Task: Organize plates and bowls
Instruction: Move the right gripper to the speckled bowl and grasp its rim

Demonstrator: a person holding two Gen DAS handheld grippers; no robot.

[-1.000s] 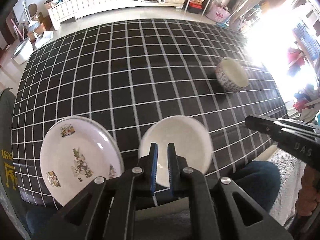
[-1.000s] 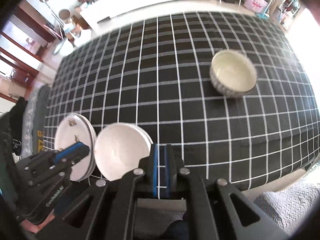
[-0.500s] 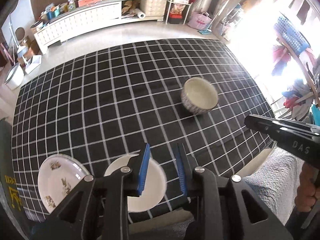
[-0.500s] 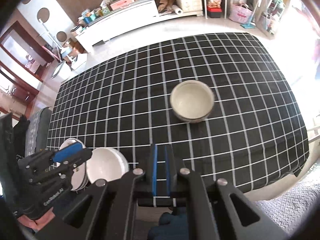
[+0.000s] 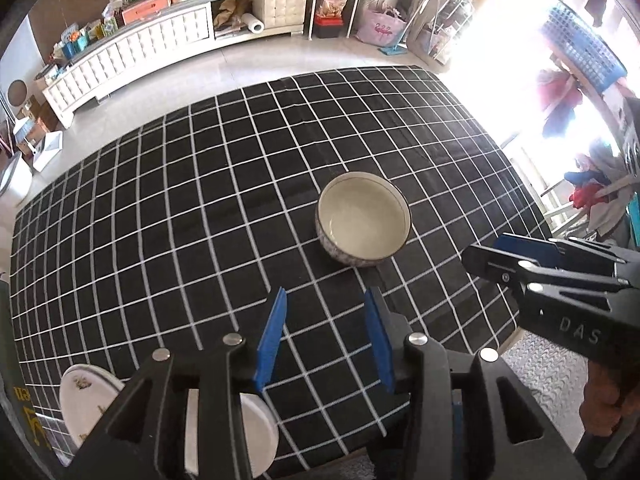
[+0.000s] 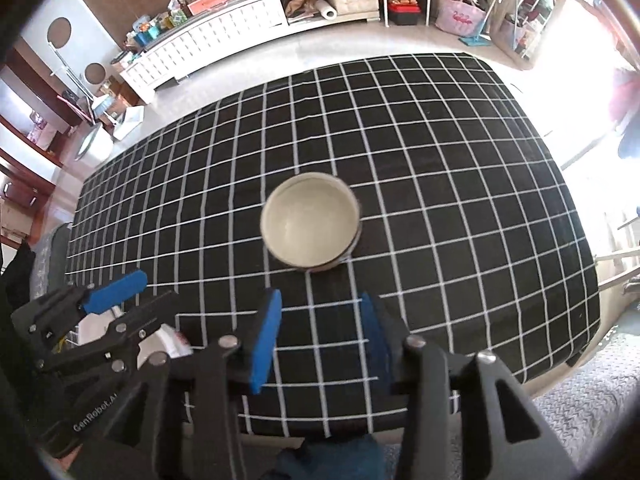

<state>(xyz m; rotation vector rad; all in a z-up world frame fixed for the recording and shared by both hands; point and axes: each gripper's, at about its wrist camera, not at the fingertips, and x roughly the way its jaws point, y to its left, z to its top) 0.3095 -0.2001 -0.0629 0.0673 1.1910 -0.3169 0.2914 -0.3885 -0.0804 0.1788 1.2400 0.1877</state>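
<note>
A patterned bowl [image 5: 362,218] with a cream inside stands alone on the black grid tablecloth [image 5: 180,220]. My left gripper [image 5: 326,300] hovers just short of it, jaws opening, nothing between them. In the right wrist view the same bowl [image 6: 310,220] lies straight ahead of my right gripper [image 6: 320,304], whose jaws are also opening and hold nothing. A decorated plate [image 5: 86,400] and a plain white plate [image 5: 260,428] sit at the near left edge, partly hidden by my left gripper's fingers. The right gripper [image 5: 482,248] shows at the right of the left wrist view.
A long white cabinet [image 5: 160,44] lines the far wall across bare floor. A pink bag [image 5: 380,28] and a blue basket [image 5: 580,52] stand at the back right. A grey mat [image 5: 540,356] lies past the table's near right corner. A hand [image 5: 604,392] holds the right gripper.
Both grippers have swung right, away from the two plates and toward the bowl. Both were shut a second ago and now stand open; the right one opened in the last half second.
</note>
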